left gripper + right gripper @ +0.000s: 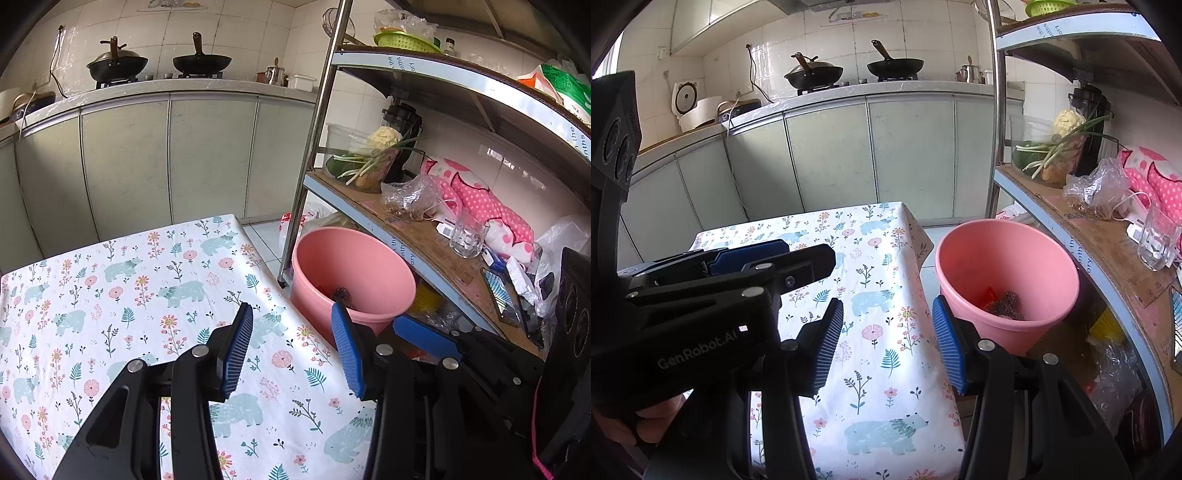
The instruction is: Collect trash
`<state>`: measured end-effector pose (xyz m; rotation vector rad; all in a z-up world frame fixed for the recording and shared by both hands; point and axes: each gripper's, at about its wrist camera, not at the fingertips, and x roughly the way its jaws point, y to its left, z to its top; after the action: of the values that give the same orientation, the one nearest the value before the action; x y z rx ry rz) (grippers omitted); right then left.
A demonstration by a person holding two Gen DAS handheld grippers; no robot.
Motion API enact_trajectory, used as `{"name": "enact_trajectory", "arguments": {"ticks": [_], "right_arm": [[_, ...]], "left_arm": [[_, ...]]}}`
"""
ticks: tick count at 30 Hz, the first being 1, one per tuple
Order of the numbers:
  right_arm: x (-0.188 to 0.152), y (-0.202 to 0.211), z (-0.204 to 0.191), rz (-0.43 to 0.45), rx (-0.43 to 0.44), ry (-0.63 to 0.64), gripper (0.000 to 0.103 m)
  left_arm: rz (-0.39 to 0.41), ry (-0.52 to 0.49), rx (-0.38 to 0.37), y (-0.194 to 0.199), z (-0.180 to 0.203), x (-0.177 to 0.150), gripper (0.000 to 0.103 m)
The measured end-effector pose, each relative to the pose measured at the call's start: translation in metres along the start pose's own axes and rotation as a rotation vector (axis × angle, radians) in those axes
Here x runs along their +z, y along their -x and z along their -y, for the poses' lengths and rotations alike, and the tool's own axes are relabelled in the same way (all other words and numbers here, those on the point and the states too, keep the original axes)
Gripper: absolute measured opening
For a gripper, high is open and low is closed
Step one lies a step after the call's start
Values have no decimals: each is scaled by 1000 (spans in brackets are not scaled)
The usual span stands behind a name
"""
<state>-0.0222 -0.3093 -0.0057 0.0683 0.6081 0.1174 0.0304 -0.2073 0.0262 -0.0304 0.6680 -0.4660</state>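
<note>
My left gripper (293, 347) is open with nothing between its blue pads, hovering over the right edge of the table's floral cloth (110, 295). Open and empty too, my right gripper (888, 347) hangs over the cloth's right edge (879, 295), close beside the left gripper (798, 254). A pink bucket (351, 258) stands on the floor just right of the table. In the right wrist view the bucket (997, 254) holds a dark scrubby clump (1006, 304) and a red scrap. I see no loose trash on the cloth.
A metal rack (1108, 266) stands right of the bucket, carrying a drinking glass (1158, 240), crumpled plastic bags, pink dotted cloth and a bowl of greens. Its steel post (314, 147) rises beside the bucket. Cabinets and a counter with two woks line the far wall. A hand (639, 421) grips the left tool.
</note>
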Motion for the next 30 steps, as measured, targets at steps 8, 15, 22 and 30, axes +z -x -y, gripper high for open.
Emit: {"name": "enact_trajectory", "arguments": {"ticks": [8,15,22,30], "right_arm": [[-2,-1,3,-3,-4,-13,51],[-2,-2,6,-9,-6,-32,51],[-2,-3,7,-11,-6,-35,51],[-3,-4,9,-13,-7,-42,51]], "left_arm": [[-2,-1,2,-1,1,-1,44],[-8,-7,0,-3,3,-2,44],[-9,-7,0,-3,3,-2,44],[-11,-8,-3,-5,6,-4,44]]}}
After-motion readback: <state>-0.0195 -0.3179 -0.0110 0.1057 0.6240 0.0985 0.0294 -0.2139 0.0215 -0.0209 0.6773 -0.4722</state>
